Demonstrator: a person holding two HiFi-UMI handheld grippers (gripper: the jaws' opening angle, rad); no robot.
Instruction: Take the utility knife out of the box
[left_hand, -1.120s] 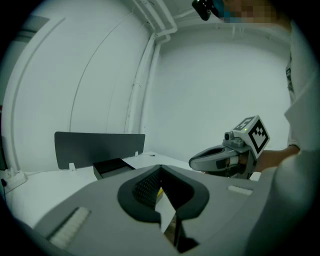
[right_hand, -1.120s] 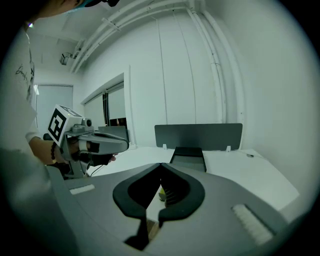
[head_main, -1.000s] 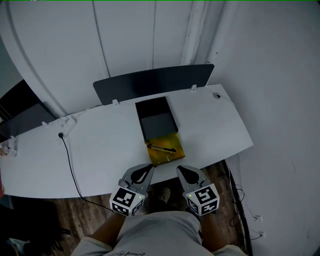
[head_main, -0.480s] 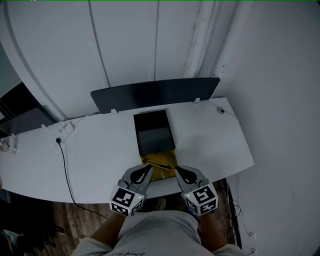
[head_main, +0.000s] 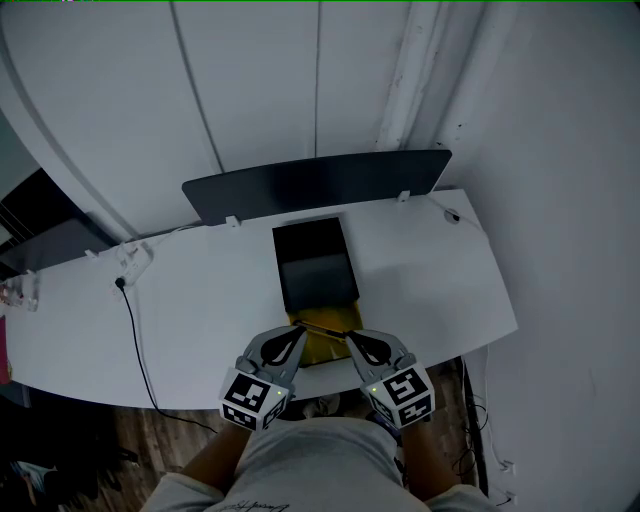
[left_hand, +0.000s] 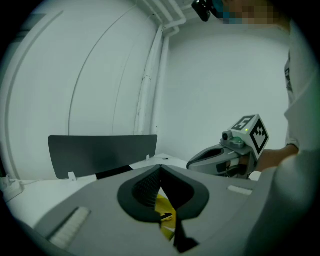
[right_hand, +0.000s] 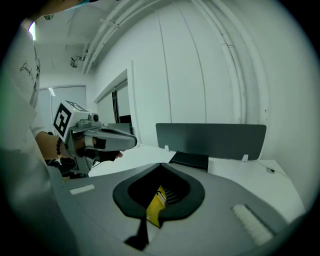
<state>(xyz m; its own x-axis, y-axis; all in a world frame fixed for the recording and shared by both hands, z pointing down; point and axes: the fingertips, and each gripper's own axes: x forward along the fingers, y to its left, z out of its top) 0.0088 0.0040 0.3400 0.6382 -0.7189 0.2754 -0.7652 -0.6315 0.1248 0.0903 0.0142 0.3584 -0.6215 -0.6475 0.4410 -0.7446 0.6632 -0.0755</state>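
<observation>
I hold both claws low over the near edge of the white table (head_main: 200, 300), side by side, with the open black box (head_main: 314, 262) straight ahead of them. My left claw (head_main: 298, 334) has its jaws together: in its own view the tips meet at a point and nothing sits between them, only a strip of yellow showing through the gap behind the tips. My right claw (head_main: 350, 338) is pressed shut in the same way and is also empty, with the same yellow showing through its gap. The utility knife (head_main: 322, 329) lies on the yellow tray (head_main: 332, 350) at the near end of the box, a thin dark bar set slightly askew. From the head view it sits just beyond and between my two sets of tips, and neither claw touches it as far as I can tell. The deeper, dark part of the box stretches away from me towards a dark panel (head_main: 315, 182) that stands upright along the far edge of the table, in front of the pale wall. Off to my left a black cable (head_main: 135, 335) runs across the tabletop and drops over the near edge, well apart from the box.
</observation>
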